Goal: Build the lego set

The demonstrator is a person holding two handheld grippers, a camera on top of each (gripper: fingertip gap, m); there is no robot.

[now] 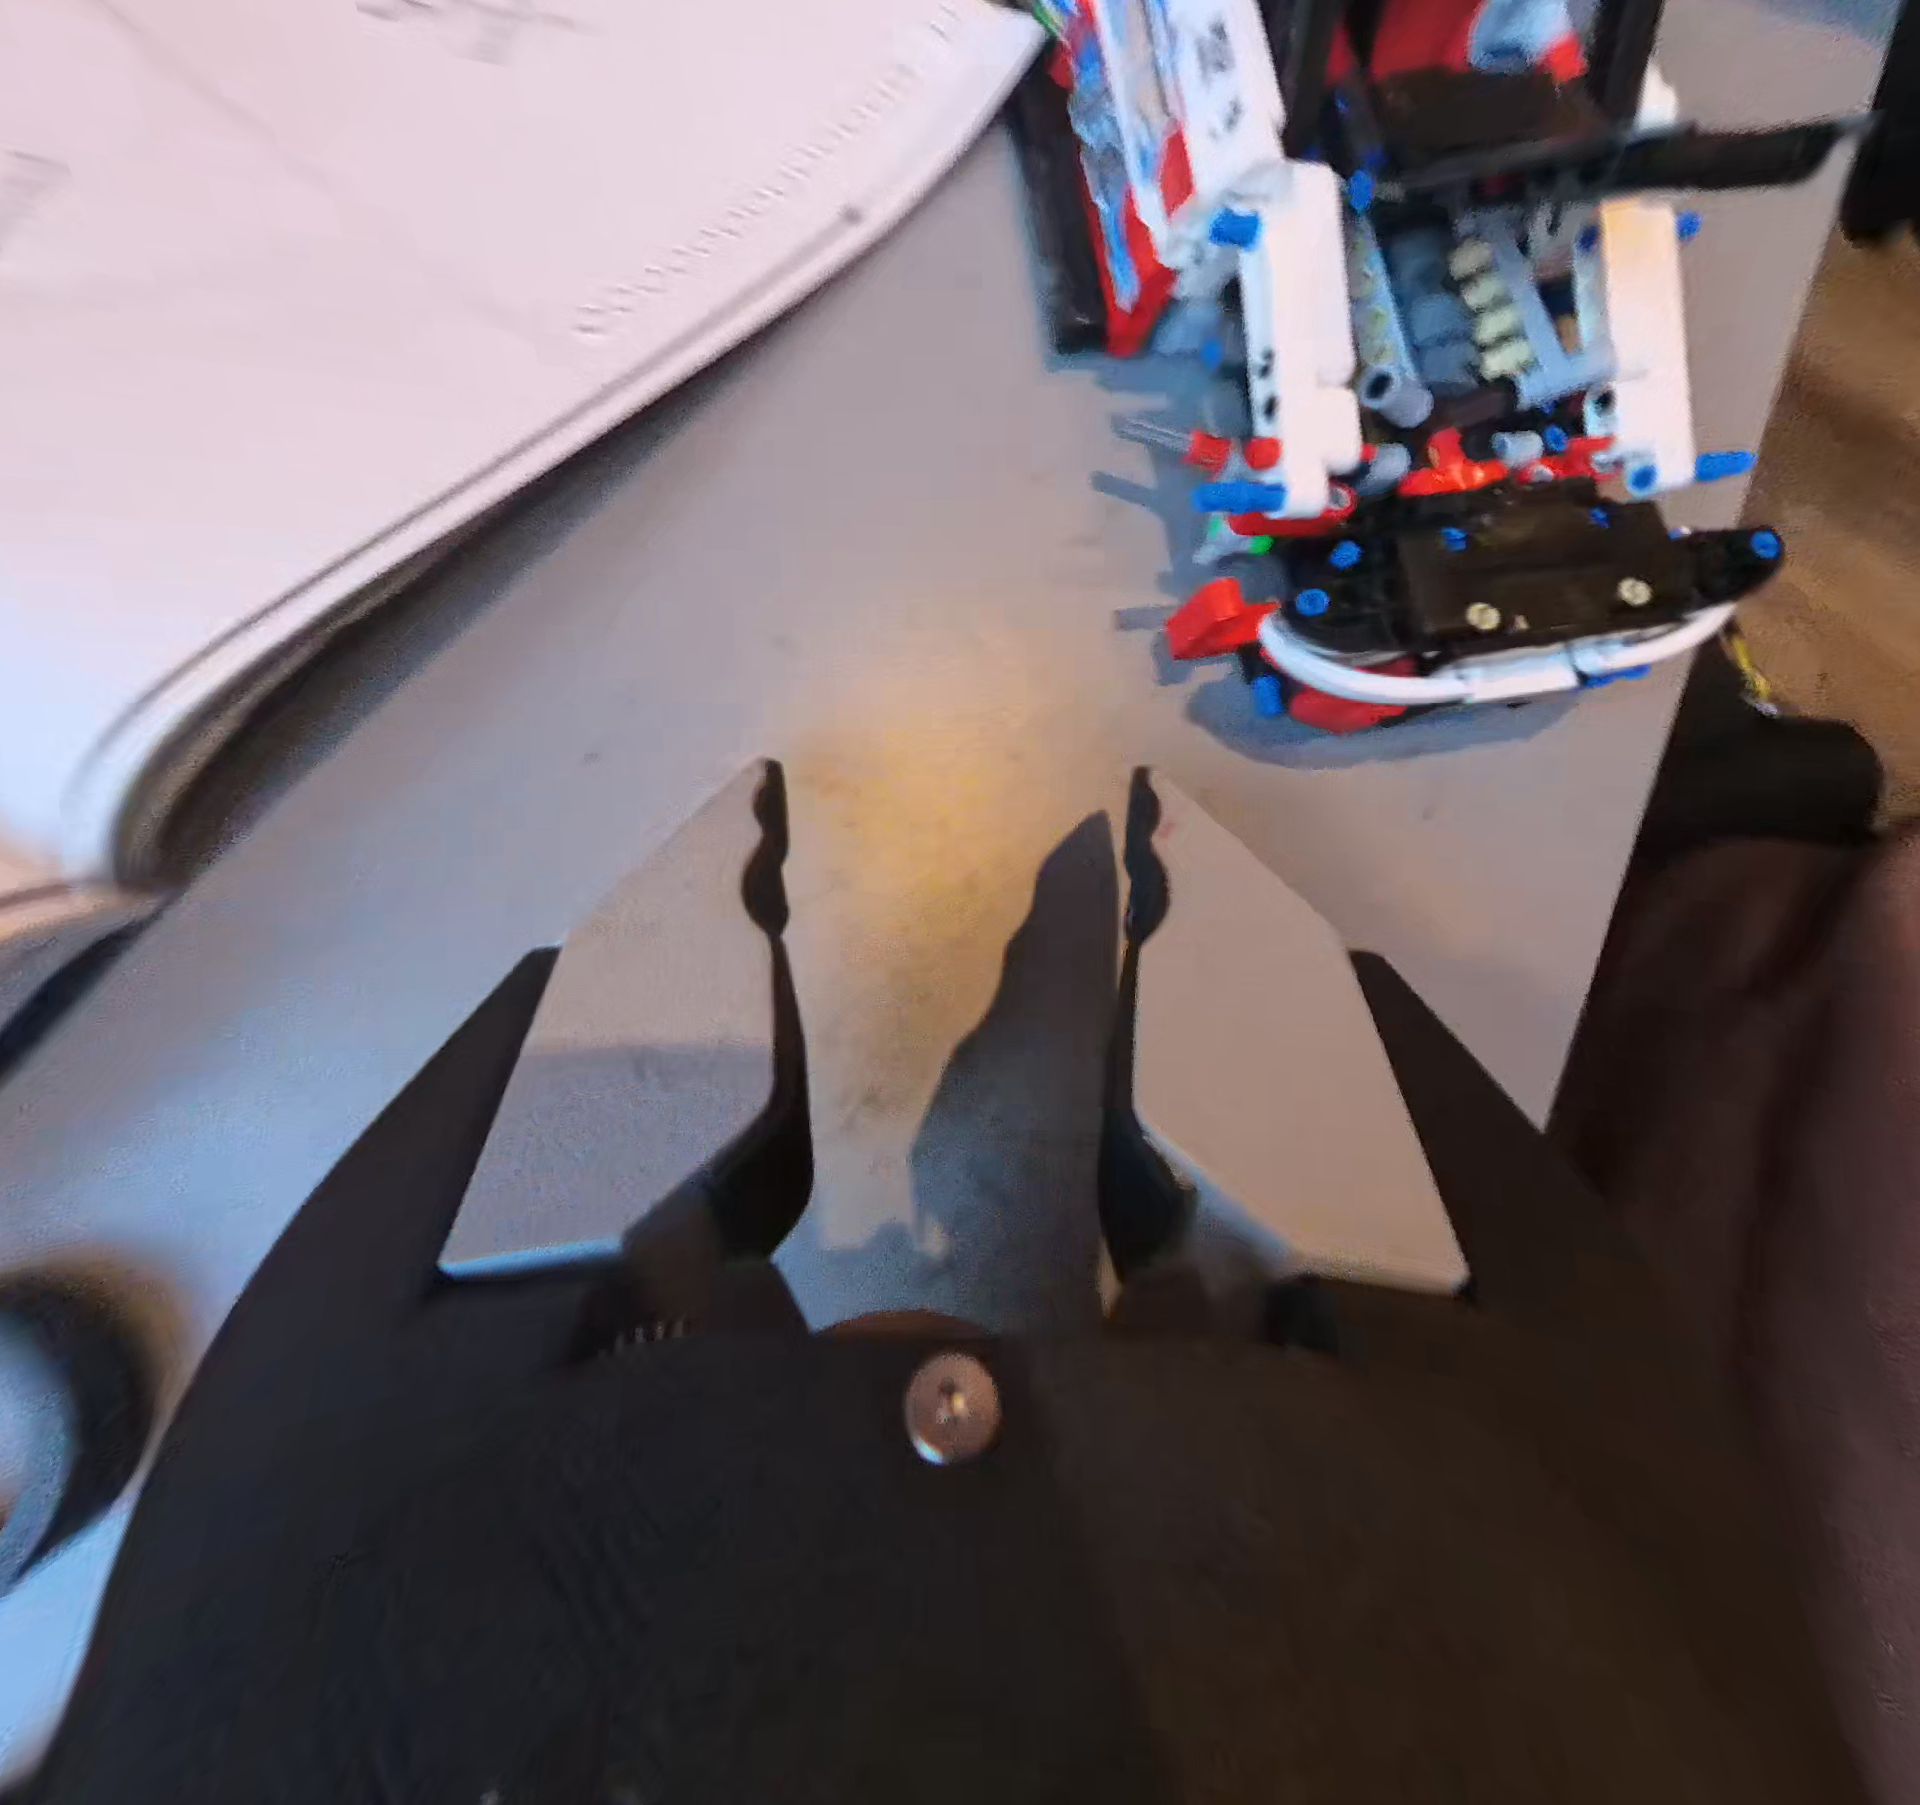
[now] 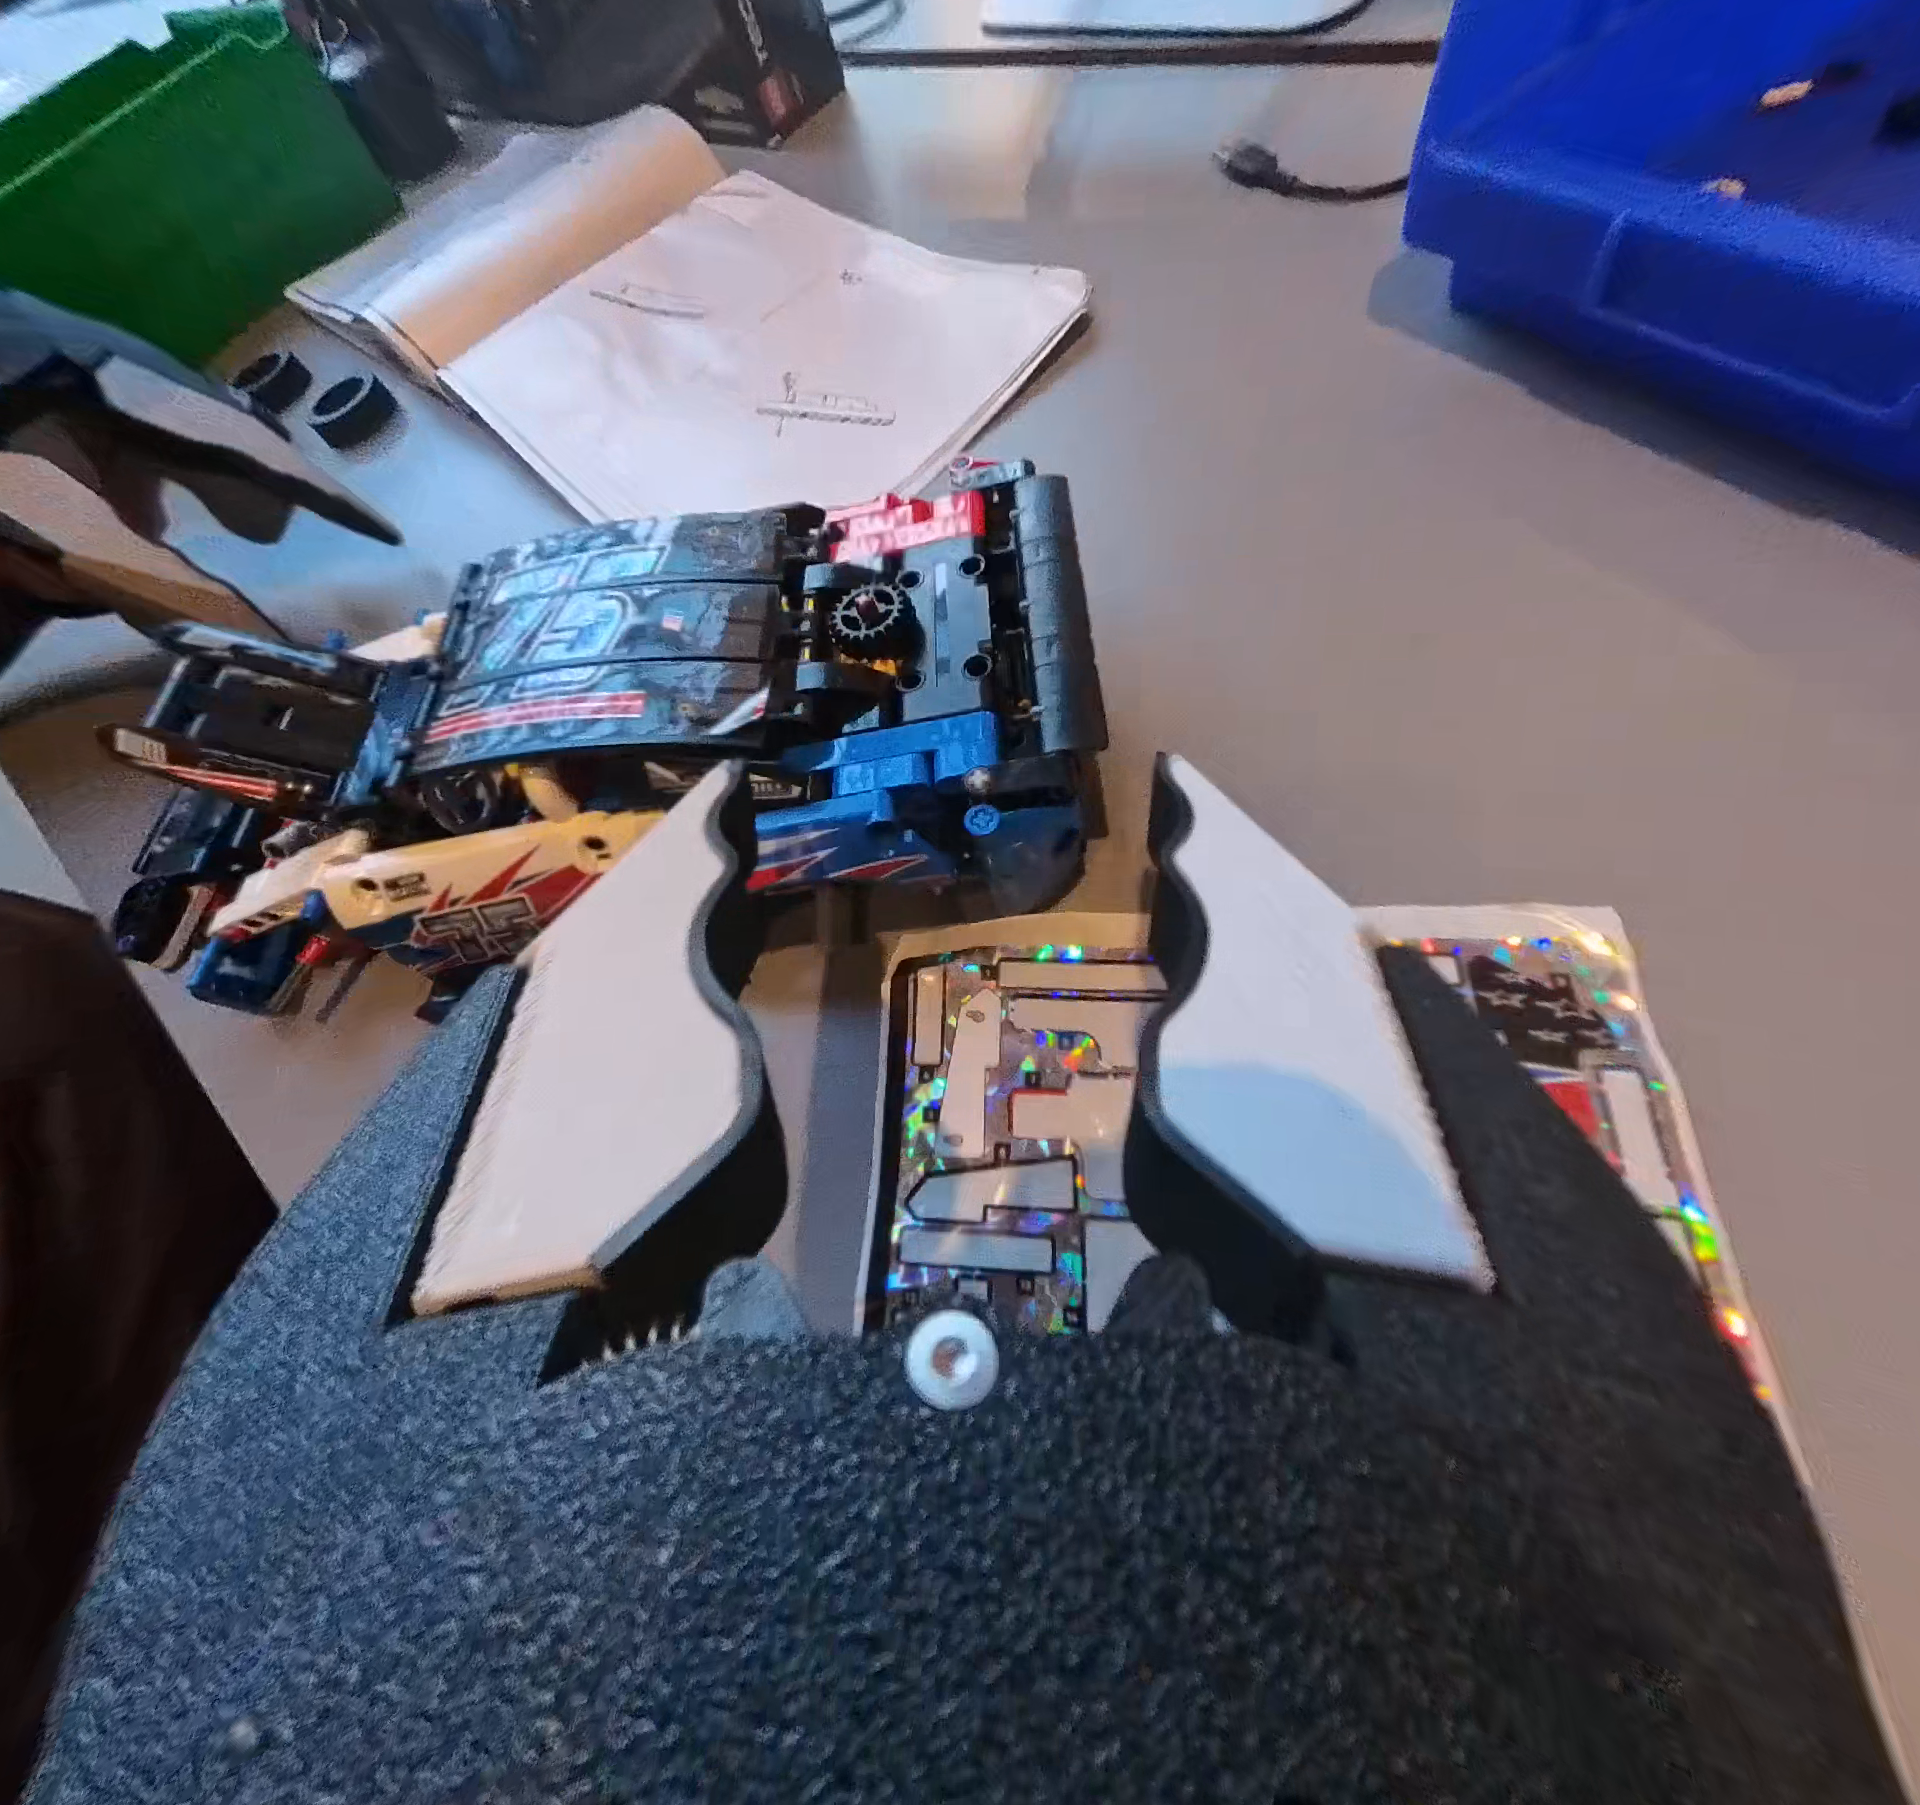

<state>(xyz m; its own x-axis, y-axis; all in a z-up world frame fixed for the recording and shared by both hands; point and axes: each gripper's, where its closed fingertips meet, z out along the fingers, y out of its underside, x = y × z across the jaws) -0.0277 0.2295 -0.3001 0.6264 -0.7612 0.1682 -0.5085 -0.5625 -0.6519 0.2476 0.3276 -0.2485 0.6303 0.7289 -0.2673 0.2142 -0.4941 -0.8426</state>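
Both views are bright and evenly lit, with soft, cool daylight tones on the smooth grey tabletop [image 1: 935, 529]. In the left wrist view a warm yellowish patch of glare lies on the table between the pale metal fingers [image 1: 665, 1017], and a dark, pointed shadow falls beside the right one. The open white paper instruction booklet [image 1: 416, 249] is smeared by motion blur, its print unreadable, and the red, white and black brick-built car model [image 1: 1455, 467] is soft too. In the right wrist view the holographic sticker sheet [image 2: 997, 1132] sparkles with rainbow glints; the far blue plastic bin [image 2: 1683, 197] and the edges bend and blur from wide-angle distortion.
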